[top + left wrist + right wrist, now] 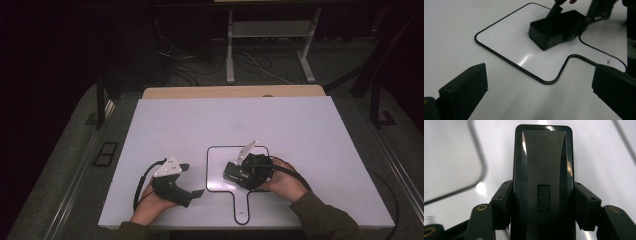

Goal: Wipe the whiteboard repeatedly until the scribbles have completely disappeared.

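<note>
A small white paddle-shaped whiteboard (216,165) with a black rim and a short handle lies flat on the table, near its front edge. On it rests a black block eraser (233,173) marked "deli" (542,165). My right gripper (543,205) is shut on the eraser, its pads (502,202) pressing both long sides. My left gripper (192,180) rests left of the whiteboard, held in the person's hand. Its jaws stand wide apart with nothing between them (539,87). In the left gripper view, the eraser (554,30) sits on the whiteboard (509,42) ahead.
The large white table top (240,120) stretches away behind the whiteboard. A wooden strip (230,92) runs along its far edge. Beyond are a dark floor, cables and white desk legs (230,50). Black cables trail from both grippers.
</note>
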The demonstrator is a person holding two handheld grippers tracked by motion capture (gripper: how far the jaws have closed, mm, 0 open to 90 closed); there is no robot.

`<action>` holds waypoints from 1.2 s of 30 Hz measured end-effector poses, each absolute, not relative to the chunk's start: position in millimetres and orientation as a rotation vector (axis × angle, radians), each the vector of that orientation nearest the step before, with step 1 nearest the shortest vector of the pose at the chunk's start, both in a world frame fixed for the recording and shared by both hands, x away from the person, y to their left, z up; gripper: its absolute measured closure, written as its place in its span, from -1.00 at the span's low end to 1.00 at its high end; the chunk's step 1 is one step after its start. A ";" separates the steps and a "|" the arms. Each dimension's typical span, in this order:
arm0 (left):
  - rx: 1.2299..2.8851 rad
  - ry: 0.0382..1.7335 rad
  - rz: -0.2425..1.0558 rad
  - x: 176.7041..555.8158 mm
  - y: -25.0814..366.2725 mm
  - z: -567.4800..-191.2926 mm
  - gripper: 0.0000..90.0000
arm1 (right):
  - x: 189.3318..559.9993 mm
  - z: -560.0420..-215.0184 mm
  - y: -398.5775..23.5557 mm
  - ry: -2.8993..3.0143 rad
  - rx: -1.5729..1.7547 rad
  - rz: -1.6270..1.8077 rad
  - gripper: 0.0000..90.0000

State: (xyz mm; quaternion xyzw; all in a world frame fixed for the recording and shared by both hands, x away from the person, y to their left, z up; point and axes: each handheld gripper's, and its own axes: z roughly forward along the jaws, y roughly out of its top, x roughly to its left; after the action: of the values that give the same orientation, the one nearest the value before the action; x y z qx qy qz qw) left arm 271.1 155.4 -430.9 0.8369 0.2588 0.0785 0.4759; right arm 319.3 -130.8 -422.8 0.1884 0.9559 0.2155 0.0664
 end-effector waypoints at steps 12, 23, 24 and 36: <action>2.046 0.631 0.192 271.0 155.2 -430.9 -1.00 | 314.3 -422.6 -125.9 2.912 0.538 0.661 -0.13; 2.047 0.629 0.193 271.6 155.8 -430.7 -1.00 | 350.3 -424.2 -183.0 2.804 0.817 0.650 -0.13; 2.047 0.629 0.192 271.6 155.8 -430.6 -1.00 | 350.6 -424.4 -185.3 2.792 0.812 0.635 -0.13; 2.044 0.625 0.184 271.8 155.1 -431.2 -1.00 | 321.0 -423.1 -164.9 2.886 0.676 0.670 -0.14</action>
State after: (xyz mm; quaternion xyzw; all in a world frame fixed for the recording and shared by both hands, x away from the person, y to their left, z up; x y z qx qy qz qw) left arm 271.8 155.1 -431.2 0.8369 0.2559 0.0752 0.4779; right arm 321.0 -164.9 -423.1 0.2221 0.9484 0.2203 0.0515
